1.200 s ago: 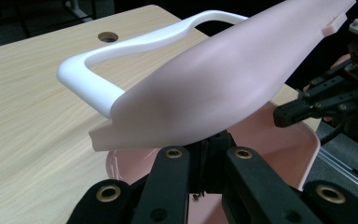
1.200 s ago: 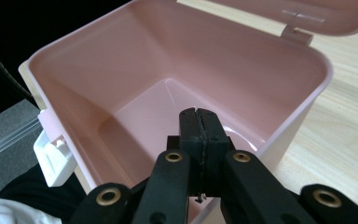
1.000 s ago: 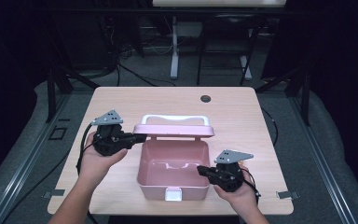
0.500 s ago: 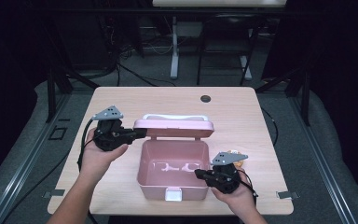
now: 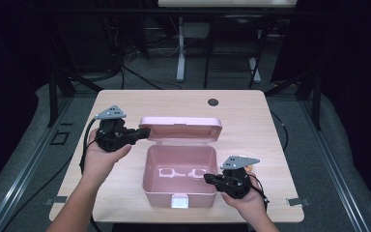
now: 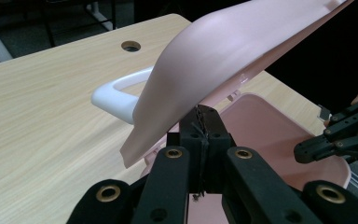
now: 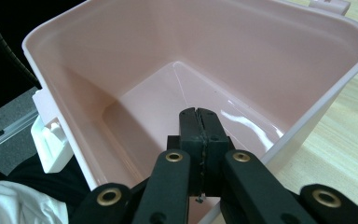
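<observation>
1. The left gripper [image 5: 142, 132], matte black with brass-coloured rivets and one grey three-cornered plate on top, has its two jaws pressed together with nothing between them; its tips sit under the left edge of the lid [image 5: 181, 127], touching or nearly touching the underside; which, I cannot tell.
2. The lid is one smooth, glossy pink plastic sheet with rounded corners, standing raised and tilted back from the box; in the left gripper view it curves up and away just above the jaw tips [image 6: 206, 122], and one white loop handle [image 6: 116, 93] lies beyond it, to the left of the tips.
3. The box [image 5: 149, 179], one deep pink plastic tub with rounded corners and shiny inner walls, stands open between the two grippers on a pale wood-grain table [image 5: 265, 125]; one white latch [image 5: 179, 201] sits on its front wall; one round dark hole [image 5: 213, 102] marks the tabletop far beyond the lid.
4. The right gripper [image 5: 207, 178], of the same black build with one grey plate, also has its jaws together and empty; its tips reach over the box's right rim, and the right gripper view looks down past them [image 7: 199, 122] into the bare, gleaming interior.
</observation>
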Motion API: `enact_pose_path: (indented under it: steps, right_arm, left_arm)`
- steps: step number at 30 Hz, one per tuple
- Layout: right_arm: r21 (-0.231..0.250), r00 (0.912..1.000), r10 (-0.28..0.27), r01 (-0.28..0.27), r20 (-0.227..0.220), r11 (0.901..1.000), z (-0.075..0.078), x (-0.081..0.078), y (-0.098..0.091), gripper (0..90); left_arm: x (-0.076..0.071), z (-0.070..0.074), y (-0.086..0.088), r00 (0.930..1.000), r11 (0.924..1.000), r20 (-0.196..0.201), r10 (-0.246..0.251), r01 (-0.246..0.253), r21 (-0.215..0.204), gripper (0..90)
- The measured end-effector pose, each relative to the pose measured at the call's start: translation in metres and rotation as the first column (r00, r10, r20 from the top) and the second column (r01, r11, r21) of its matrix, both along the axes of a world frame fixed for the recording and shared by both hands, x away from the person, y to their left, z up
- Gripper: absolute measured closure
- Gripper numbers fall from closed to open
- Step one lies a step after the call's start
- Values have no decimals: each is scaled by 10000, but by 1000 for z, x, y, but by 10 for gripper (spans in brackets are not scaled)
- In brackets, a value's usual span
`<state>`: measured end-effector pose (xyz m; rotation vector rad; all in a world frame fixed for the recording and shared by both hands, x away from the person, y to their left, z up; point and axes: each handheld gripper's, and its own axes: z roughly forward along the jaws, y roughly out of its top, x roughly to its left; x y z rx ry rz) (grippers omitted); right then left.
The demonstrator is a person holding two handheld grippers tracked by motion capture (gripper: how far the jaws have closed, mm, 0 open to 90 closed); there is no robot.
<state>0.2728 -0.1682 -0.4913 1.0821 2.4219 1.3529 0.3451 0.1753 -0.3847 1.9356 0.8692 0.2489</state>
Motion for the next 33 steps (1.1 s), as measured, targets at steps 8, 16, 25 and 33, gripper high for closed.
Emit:
enact_pose_path:
  steps: [8, 16, 25, 33]
  right_arm:
    - [-30, 10000, 63, -63, 72, 10000, 0, 0, 0, 900]
    - [-28, 9999, 84, -84, 65, 10000, 0, 0, 0, 900]
    - [-6, 9999, 104, -104, 25, 9999, 0, 0, -1, 900]
    - [-20, 9999, 122, -122, 25, 9999, 0, 0, -1, 900]
  left_arm:
    - [6, -1, -1, 10000, 9999, 40, 90, -89, -46, 897]
    - [11, -1, 2, 9998, 9997, 35, 192, -191, -130, 896]
    - [17, -3, 2, 9995, 9994, -20, 311, -311, -153, 890]
    - [22, -5, 0, 9991, 9990, -57, 422, -422, -120, 880]
